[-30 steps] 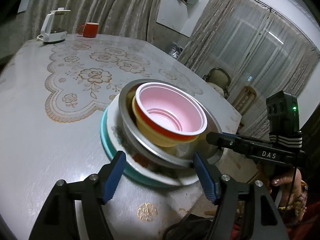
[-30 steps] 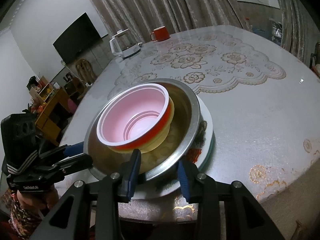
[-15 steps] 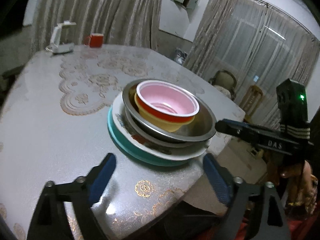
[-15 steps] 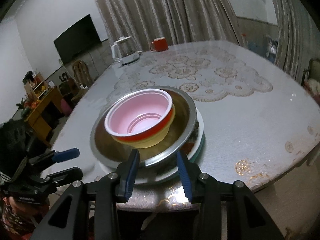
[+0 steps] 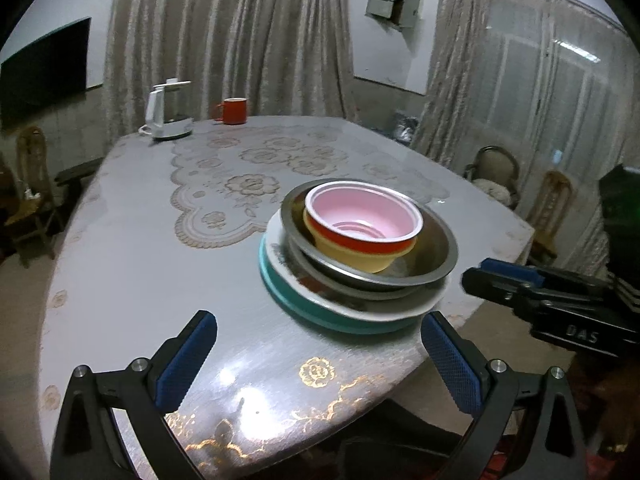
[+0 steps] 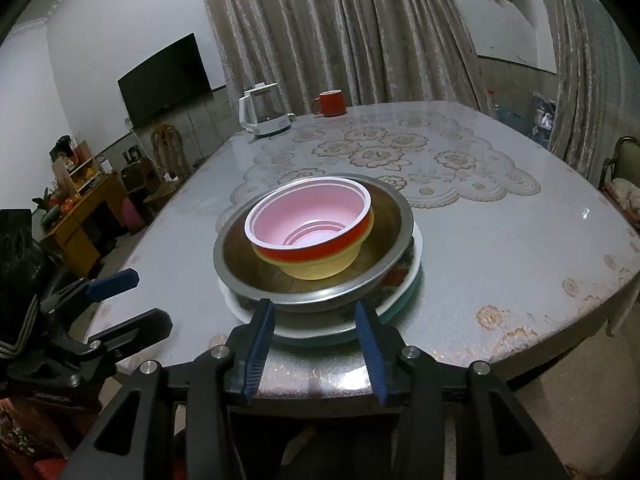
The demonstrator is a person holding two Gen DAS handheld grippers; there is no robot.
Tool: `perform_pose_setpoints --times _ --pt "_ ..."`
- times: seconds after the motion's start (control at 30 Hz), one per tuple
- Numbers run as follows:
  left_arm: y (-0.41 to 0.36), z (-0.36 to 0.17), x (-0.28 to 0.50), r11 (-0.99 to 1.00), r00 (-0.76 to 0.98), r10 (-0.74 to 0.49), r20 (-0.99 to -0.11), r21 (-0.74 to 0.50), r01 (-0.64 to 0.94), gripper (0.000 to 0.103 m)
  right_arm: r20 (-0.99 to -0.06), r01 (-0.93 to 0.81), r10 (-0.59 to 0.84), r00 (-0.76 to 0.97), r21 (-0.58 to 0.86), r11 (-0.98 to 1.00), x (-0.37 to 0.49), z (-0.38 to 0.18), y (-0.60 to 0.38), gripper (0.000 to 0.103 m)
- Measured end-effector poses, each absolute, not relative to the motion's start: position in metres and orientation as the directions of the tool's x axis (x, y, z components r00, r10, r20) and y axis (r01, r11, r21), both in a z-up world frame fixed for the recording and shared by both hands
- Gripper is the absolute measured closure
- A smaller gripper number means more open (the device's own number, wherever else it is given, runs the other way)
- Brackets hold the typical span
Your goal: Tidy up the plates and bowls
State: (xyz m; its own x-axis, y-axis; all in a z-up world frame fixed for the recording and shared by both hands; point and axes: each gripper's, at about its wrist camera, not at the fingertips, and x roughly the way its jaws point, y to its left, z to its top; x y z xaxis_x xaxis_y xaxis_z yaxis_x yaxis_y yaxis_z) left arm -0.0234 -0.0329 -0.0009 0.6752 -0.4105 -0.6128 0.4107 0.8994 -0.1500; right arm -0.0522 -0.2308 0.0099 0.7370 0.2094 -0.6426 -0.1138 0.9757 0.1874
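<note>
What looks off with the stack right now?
The stack sits near the table's edge, and the red bowl and yellow bowl lean off-centre inside the steel bowl. Nothing is spilled or broken.

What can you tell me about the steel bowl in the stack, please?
The steel bowl is wide, round and shiny grey metal with a rolled rim. It sits upright on a white patterned plate, which lies on a teal plate near the table's edge. Nested inside it is a yellow bowl holding a red bowl with a pink interior. Neither gripper touches it.
</note>
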Motion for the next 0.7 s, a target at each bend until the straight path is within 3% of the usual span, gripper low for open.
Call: perform_pose_setpoints --times 0.17,0.43,0.57,0.7 --pt "-0.033 -0.003 -0.024 0.925 0.692 -0.352 -0.630 -0.120 0.361 0.000 -0.633 -0.092 0.177 0.754 0.165 0.982 -0.063 0.011 -0.229 0.051" --pt "-0.037 -0.007 -0.029 0.956 0.722 -0.237 -0.650 -0.025 0.291 0.000 -0.622 -0.057 0.138 0.771 0.148 0.987 -0.076 0.008 -0.225 0.049" --pt "-0.040 -0.006 -0.032 0.961 0.737 -0.205 -0.644 0.011 0.277 0.000 -0.622 -0.060 0.135 0.772 0.140 0.988 -0.079 0.009 -0.220 0.041" --pt "-0.039 -0.004 -0.033 0.965 0.748 -0.192 -0.635 0.018 0.263 0.000 -0.615 -0.056 0.119 0.780 0.121 0.991 -0.083 0.010 -0.216 0.041"
